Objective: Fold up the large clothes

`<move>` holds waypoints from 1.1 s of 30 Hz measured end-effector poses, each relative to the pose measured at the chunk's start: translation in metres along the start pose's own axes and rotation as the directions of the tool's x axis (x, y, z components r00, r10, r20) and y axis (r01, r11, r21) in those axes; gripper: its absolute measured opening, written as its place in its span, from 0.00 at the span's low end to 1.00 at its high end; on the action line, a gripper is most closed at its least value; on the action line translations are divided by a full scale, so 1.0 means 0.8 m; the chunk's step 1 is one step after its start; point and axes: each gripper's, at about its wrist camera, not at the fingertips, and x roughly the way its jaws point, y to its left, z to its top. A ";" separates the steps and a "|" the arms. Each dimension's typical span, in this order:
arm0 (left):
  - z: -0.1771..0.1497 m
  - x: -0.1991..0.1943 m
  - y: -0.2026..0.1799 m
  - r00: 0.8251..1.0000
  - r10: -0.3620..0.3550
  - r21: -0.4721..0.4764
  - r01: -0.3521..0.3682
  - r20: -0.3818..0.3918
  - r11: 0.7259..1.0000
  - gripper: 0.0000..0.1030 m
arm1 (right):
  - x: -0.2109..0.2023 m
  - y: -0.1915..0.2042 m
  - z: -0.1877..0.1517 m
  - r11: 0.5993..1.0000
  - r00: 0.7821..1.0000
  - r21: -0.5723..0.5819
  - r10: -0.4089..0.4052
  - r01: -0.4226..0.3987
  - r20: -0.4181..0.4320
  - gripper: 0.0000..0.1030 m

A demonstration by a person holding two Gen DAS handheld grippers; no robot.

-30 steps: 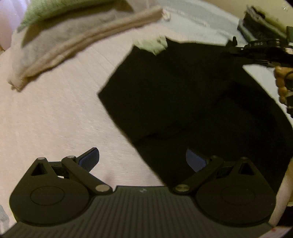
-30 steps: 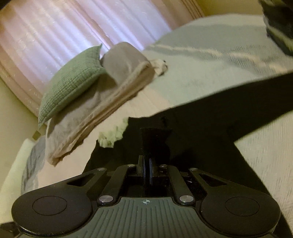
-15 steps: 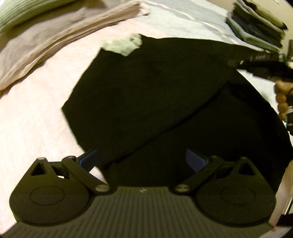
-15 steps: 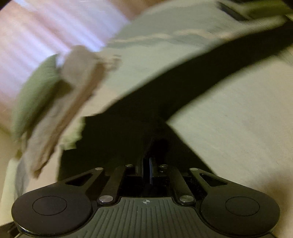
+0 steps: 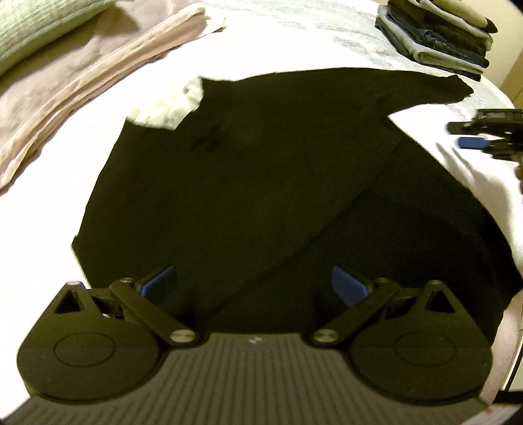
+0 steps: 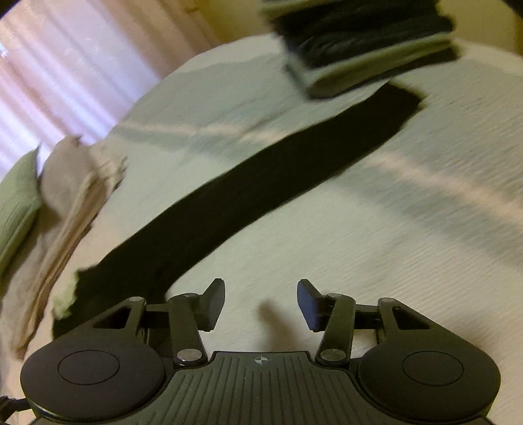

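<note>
I see pale bedspread [image 5: 294, 39], black garment [image 5: 245, 183] spread flat on it, one sleeve [image 6: 261, 183] stretched toward folded clothes stack [image 5: 438, 36]. Beige blanket [image 5: 81, 81], green pillow [image 5: 36, 29] far left. Left gripper [image 5: 253, 281] spread wide over garment, nothing pinched. Right gripper [image 6: 261, 302] opening, empty, over bare bedspread.

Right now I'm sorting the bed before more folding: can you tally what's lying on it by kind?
Black garment being folded: 1
Stack of folded clothes: 1
Green pillow: 1
Beige folded blanket: 1
Pale crumpled cloth at the garment's corner: 1
Total: 5
</note>
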 end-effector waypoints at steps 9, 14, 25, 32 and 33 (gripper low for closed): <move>0.088 0.024 -0.074 0.999 0.031 0.019 -0.031 0.030 0.999 0.96 | 0.030 -0.119 0.118 0.995 0.995 0.073 -0.071 0.066 0.073 0.51; 0.115 0.050 -0.087 0.997 0.077 -0.155 -0.076 0.004 0.985 0.96 | 0.076 -0.166 0.167 0.988 0.992 0.129 -0.097 0.086 0.084 0.51; 0.118 0.069 -0.096 0.990 0.133 -0.350 -0.142 -0.051 0.926 0.96 | 0.094 -0.199 0.206 0.981 0.989 0.192 -0.048 0.021 0.139 0.03; 0.096 0.036 -0.082 0.990 0.137 -0.378 -0.133 -0.016 0.916 0.96 | 0.001 -0.022 0.194 0.986 0.966 -0.147 0.116 -0.083 0.229 0.03; 0.089 0.027 -0.076 0.990 0.139 -0.387 -0.130 -0.005 0.913 0.96 | -0.009 0.013 0.185 0.975 0.959 -0.195 0.155 -0.110 0.236 0.03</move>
